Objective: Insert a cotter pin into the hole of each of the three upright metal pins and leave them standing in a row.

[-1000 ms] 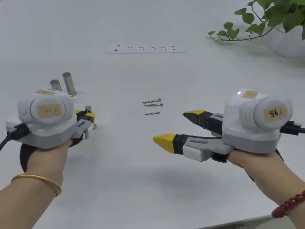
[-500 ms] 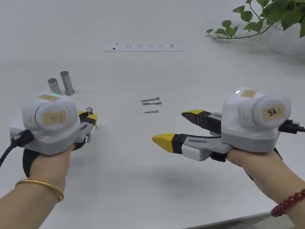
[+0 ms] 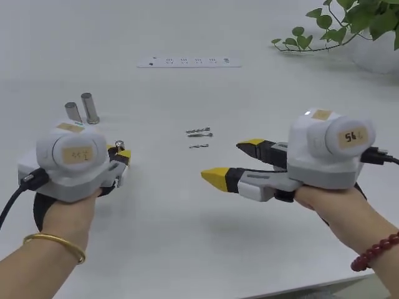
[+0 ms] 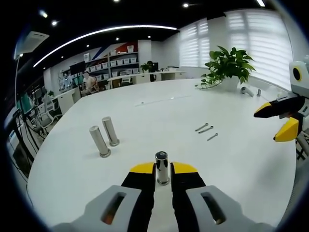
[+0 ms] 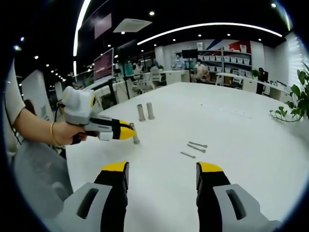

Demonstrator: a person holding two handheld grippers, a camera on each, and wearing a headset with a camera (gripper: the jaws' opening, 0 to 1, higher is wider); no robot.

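Metal pin (image 4: 161, 166) stands upright, clamped near its top between the fingers (image 4: 143, 168) of the left gripper (image 4: 162, 170). It is over the left part of the desk (image 3: 187, 243), a little nearer the person than two more metal pins (image 3: 90, 108) that stand free, side by side. Whether its foot touches the desk I cannot tell. This grip likely steadies it so that its hole, too small to make out, can take a pin from the other side. The right gripper (image 3: 230, 161) hovers low with its fingers (image 3: 215, 175) wide apart and empty, aimed leftward towards the three cotter pins (image 3: 199, 135). These lie loose mid-desk, well apart from the held pin, and none has been picked up yet, so a first pick looks next. Against a second ago, the left gripper and its pin have drifted slightly right, and the right gripper has edged a little left and forward. The cotter pins and the two free pins lie as before.
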